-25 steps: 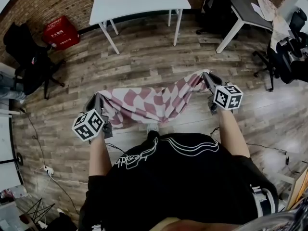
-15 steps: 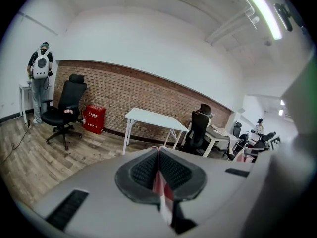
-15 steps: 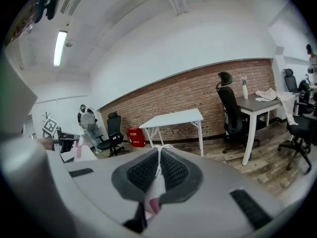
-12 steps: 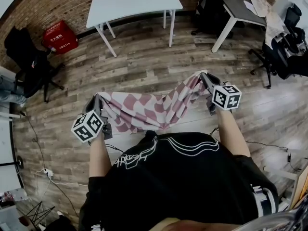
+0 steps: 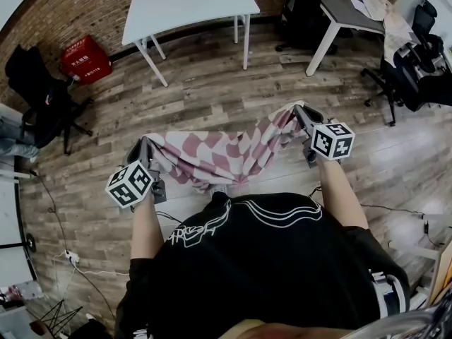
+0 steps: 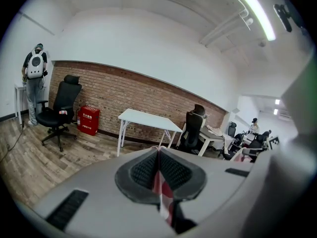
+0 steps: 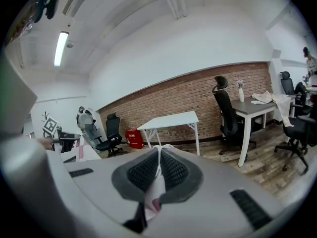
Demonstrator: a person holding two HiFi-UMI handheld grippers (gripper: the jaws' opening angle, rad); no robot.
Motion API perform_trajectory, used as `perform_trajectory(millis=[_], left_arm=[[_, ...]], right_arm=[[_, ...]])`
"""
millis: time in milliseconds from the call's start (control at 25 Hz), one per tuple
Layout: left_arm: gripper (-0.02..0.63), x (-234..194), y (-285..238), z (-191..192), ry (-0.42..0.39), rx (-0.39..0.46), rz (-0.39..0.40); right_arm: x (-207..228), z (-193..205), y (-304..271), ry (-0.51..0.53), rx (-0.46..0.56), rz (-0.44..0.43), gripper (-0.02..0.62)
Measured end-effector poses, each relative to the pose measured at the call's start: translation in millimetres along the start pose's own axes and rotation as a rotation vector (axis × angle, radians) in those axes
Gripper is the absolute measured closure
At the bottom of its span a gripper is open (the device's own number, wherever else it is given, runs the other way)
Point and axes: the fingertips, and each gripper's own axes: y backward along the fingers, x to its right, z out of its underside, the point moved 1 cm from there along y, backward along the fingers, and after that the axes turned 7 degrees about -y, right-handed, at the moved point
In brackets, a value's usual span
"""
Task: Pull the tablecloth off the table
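A red-and-white checked tablecloth [image 5: 215,155] hangs slack in the air between my two grippers, well away from the bare white table [image 5: 189,4] at the top of the head view. My left gripper [image 5: 144,145] is shut on the cloth's left corner; a pinched fold [image 6: 162,187] shows between its pads. My right gripper [image 5: 299,111] is shut on the right corner, a fold [image 7: 156,185] clamped in its jaws. The white table also shows ahead in the left gripper view [image 6: 146,120] and the right gripper view [image 7: 171,120].
Wooden floor lies under the cloth. A black office chair [image 5: 41,94] and a red box [image 5: 86,49] stand at the left. A grey desk [image 5: 346,6] and black chairs [image 5: 409,69] stand at the right. A person [image 6: 34,68] stands far left by the wall.
The view has shifted a little away from the white table. Both grippers keep their hold; the cloth still sags between them in much the same shape.
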Motion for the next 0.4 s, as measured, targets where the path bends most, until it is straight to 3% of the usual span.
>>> perform_trajectory(millis=[400], left_arm=[[0.598, 29, 1, 8, -0.014, -0.001, 0.014]], right_arm=[[20, 5, 24, -0.009, 0.012, 0.007, 0.595]])
